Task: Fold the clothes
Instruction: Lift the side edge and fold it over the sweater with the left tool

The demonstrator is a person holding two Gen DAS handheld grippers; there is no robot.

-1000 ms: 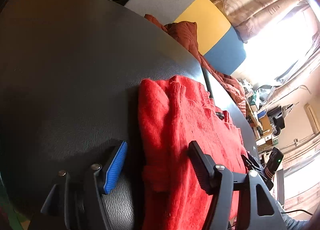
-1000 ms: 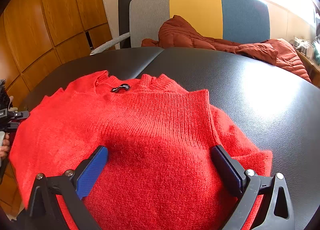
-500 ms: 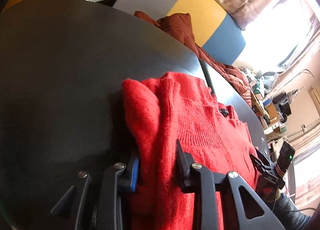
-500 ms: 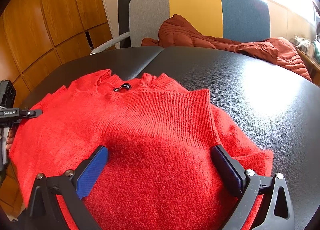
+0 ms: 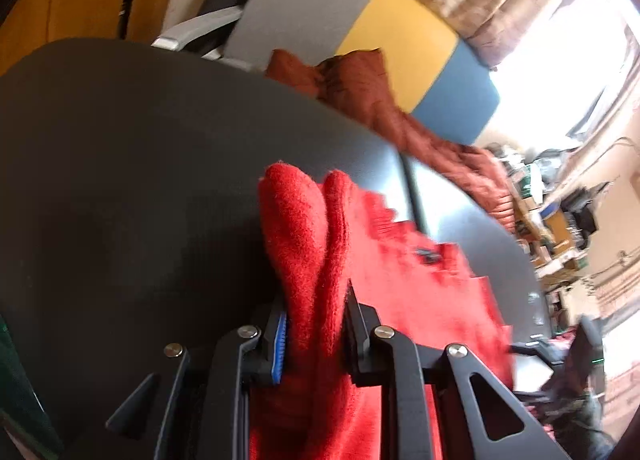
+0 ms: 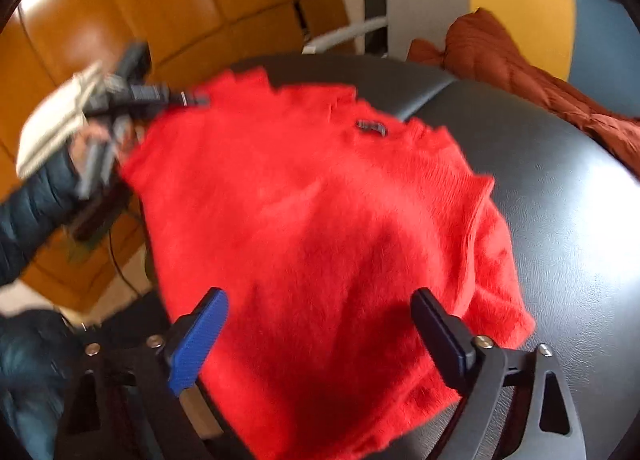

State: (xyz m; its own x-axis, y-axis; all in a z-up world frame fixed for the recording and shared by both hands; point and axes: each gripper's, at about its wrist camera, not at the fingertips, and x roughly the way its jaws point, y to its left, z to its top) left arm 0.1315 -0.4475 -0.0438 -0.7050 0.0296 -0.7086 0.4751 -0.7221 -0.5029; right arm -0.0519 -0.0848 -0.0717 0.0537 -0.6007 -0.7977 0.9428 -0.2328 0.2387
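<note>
1. Sweater in bright red knit lies spread on the black table, its neck label toward the far edge and its hem toward me, so its long axis runs away from my two grippers.

2. My left gripper is clamped on a bunched fold of the sweater's left edge; its jaws are closing a little more, and the knit bulges out between and beyond them in two soft ridges.

3. In the right wrist view I see that same left gripper at the sweater's far-left side, near the shoulder end, with my left hand and dark sleeve behind it. It is blurred there.

4. My right gripper holds nothing. It hangs over the sweater's near middle with the jaws wide and closing; the knit lies under and between the blue pad and the black pad, but neither presses on it.

5. What matters for the fold, as I judge it: the pinched edge sits to the left of the body, and the free cloth stretches rightward across the table. My left hand is the nearer one to that edge, so it would carry the side across the long axis toward the right.

6. A rust-coloured jacket lies on the chair beyond the table, well apart from the sweater.
</note>
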